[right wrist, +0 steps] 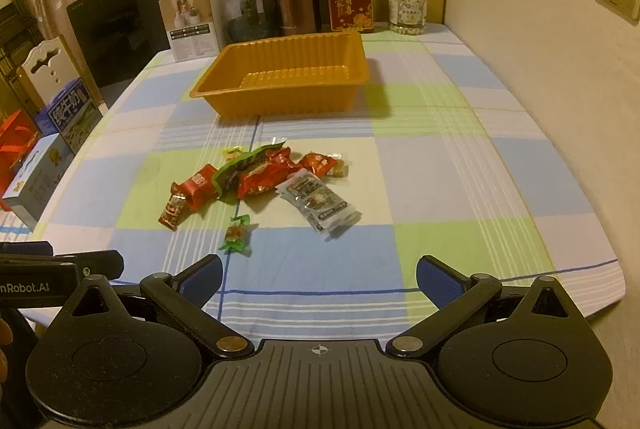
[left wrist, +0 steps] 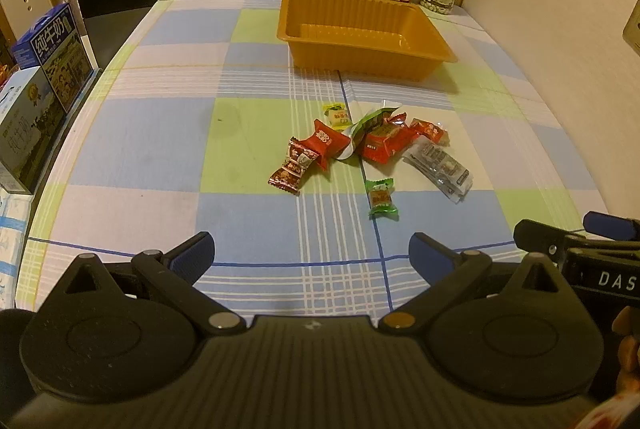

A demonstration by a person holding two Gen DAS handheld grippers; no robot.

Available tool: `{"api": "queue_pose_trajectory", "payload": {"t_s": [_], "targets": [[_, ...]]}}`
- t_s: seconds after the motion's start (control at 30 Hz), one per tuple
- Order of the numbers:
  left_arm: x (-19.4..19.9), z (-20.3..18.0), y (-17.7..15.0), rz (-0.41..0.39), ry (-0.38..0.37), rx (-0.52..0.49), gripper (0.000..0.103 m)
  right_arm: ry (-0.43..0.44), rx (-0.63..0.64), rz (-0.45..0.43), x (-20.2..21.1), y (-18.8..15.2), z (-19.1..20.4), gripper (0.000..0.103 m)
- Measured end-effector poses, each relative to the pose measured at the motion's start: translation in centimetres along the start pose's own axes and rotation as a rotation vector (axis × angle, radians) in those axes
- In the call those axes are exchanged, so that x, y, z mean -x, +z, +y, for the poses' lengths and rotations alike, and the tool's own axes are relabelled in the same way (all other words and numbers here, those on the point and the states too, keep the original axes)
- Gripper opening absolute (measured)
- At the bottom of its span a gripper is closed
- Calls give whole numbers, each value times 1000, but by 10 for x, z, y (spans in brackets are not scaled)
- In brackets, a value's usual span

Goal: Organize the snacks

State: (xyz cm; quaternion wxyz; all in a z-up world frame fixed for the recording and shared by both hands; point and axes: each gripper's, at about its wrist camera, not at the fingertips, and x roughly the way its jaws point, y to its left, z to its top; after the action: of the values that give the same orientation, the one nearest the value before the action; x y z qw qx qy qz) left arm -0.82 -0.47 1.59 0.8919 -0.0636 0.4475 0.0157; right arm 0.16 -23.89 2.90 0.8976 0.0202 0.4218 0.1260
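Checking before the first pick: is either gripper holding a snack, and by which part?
Nothing is held. The left gripper and right gripper are open above the tablecloth.

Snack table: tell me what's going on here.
A person holds two grippers above the checked tablecloth. The left gripper and right gripper are both open and hold nothing. A small pile of wrapped snacks lies loose mid-table, one green-wrapped candy nearest. The orange tray behind them is empty, so no snacks have been sorted yet.
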Motion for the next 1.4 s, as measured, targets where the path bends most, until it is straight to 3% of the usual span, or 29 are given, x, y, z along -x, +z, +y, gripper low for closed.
{"api": "queue_pose_trajectory", "payload": {"t_s": [1.4], "targets": [[0,-4,-2,3,-14,-1,103,-4,-5,3,1,0,-4,103]]}}
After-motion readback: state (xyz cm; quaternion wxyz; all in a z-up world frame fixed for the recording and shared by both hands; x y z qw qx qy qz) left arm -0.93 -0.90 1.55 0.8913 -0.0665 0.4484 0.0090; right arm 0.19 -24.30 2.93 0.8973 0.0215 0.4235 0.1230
